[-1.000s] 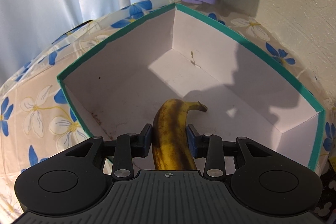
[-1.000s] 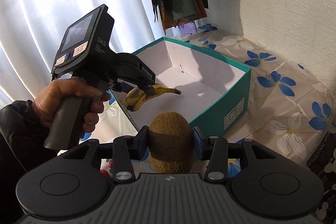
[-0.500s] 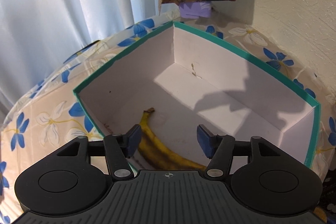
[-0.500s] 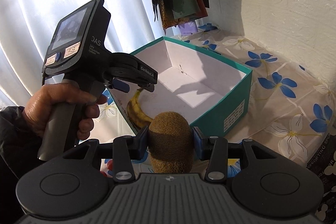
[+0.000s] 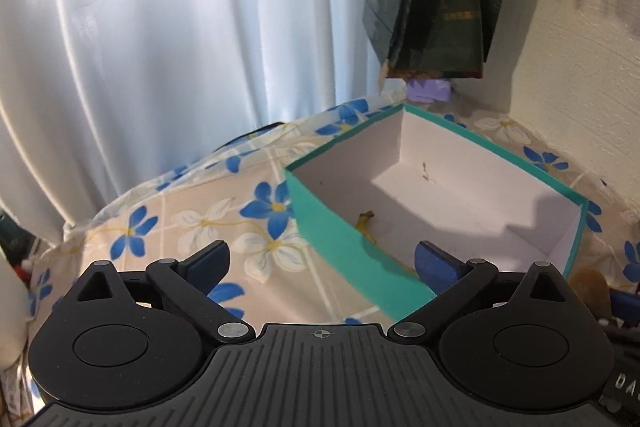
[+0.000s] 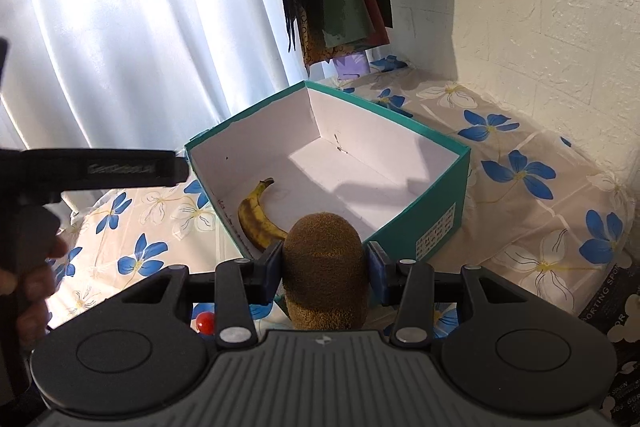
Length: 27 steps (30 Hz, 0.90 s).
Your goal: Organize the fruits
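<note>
Sitting on the flower-print cloth over the worktop (image 6: 520, 211), the teal cardboard box with white inside walls (image 6: 424, 215) holds one spotted yellow banana (image 6: 256, 215) on its floor by the near wall. The left gripper (image 5: 320, 261) hangs outside it, fingers opening wide around nothing. Next, judging by this, the right gripper (image 6: 325, 265), pinching a fuzzy brown kiwi (image 6: 325, 259), must carry it over the rim and let go.

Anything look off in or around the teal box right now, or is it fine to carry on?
Nothing stands out. The banana lies flat inside the teal box, which sits upright on the floral cloth. The kiwi is held squarely in the right gripper.
</note>
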### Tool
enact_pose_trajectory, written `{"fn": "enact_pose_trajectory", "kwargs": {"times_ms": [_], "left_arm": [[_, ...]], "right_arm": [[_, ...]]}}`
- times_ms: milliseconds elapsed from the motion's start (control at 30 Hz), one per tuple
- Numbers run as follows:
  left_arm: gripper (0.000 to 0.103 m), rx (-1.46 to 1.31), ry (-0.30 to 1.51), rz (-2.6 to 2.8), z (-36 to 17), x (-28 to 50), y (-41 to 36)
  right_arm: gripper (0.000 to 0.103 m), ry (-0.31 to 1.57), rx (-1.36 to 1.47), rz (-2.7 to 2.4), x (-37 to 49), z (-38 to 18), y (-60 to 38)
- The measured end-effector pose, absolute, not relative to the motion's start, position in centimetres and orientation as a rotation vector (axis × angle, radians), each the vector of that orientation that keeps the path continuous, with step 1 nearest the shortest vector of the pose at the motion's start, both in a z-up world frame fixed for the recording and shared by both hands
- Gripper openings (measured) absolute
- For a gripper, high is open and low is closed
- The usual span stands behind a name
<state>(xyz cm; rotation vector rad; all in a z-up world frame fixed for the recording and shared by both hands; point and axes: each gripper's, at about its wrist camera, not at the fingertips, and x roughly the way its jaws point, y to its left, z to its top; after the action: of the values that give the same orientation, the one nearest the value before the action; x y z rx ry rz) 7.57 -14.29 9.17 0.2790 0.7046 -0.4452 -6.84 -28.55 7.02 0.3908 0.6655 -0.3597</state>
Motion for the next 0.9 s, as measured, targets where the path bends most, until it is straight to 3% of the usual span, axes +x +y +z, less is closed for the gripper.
{"fn": "enact_pose_trajectory", "kwargs": {"times_ms": [467, 900], "left_arm": [[0.101, 0.157, 0.852, -0.276, 7.7, 7.8, -5.3], [0.101, 0.110, 0.899, -0.222, 6.3, 8.7, -2.8]], "right_arm": [[0.043, 0.699, 0.310, -0.357, -2.0, 6.8, -28.9], [0.043, 0.768, 0.197, -0.374, 3.9, 4.1, -29.2]]}}
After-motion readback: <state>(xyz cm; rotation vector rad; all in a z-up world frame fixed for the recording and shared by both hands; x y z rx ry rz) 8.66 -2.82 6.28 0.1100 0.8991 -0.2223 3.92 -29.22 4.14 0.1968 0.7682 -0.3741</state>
